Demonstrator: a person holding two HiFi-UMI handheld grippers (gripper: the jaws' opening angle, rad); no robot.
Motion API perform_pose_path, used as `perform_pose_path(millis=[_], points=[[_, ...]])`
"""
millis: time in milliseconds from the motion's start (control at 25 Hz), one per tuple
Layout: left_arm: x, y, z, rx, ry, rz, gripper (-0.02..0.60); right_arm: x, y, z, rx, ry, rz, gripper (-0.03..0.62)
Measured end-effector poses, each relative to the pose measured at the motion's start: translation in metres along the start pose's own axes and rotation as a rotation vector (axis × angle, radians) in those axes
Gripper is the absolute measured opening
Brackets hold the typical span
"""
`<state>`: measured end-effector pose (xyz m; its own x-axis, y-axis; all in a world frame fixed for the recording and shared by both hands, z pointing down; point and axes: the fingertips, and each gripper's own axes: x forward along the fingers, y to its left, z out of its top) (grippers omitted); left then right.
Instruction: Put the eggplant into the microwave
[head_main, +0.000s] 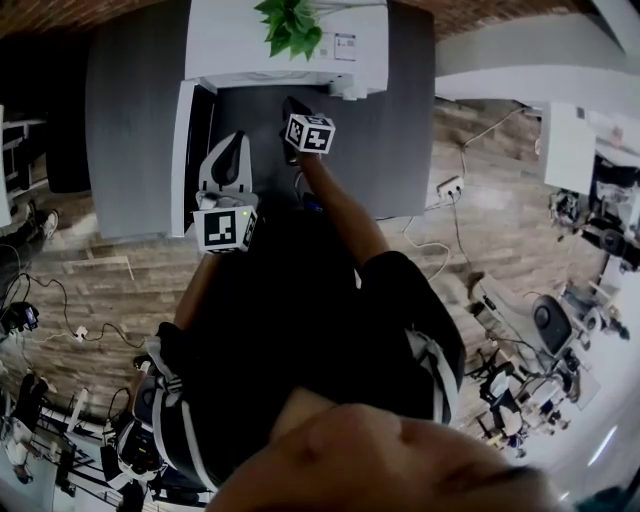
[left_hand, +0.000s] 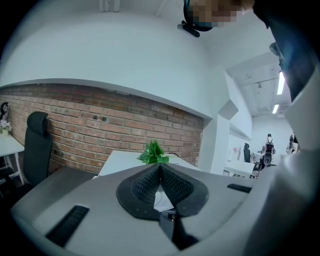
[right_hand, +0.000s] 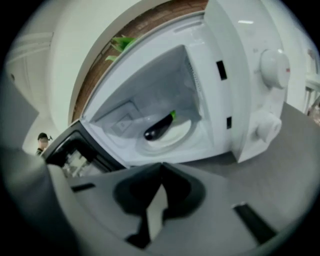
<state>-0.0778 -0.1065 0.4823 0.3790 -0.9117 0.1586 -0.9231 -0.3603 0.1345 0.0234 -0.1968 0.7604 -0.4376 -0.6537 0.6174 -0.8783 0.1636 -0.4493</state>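
The eggplant (right_hand: 159, 127) lies slantwise inside the microwave (right_hand: 250, 85), straight ahead of your right gripper (right_hand: 160, 166); it and your left gripper (left_hand: 160, 166) are both closed, empty.

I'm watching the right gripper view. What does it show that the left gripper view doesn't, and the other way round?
Only the right gripper view: the open microwave, the eggplant lying on its turntable plate, and the door swung out at left.
Only the left gripper view: a black chair and distant people in a bright hall at right.
Both: the green plant, the brick wall, and a gripper with its jaws together and nothing held, the left gripper in one and the right gripper in the other.
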Motion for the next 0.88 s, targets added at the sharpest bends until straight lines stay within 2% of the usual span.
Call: perform_pose_path(millis=[280, 600, 880], points=[[-0.019, -0.031, 0.006, 0.012, -0.019, 0.001, 0.037, -0.038, 0.004, -0.009, -0.009, 0.000, 0.037, 0.032], [-0.046, -0.089, -0.001, 0.027, -0.025, 0.004, 0.037, -0.097, 0.001, -0.022, -0.025, -0.001, 0.079, 0.032], [-0.069, -0.114, -0.003, 0.055, -0.027, 0.031, 0.037, -0.153, 0.010, -0.015, -0.043, -0.068, 0.124, 0.033]])
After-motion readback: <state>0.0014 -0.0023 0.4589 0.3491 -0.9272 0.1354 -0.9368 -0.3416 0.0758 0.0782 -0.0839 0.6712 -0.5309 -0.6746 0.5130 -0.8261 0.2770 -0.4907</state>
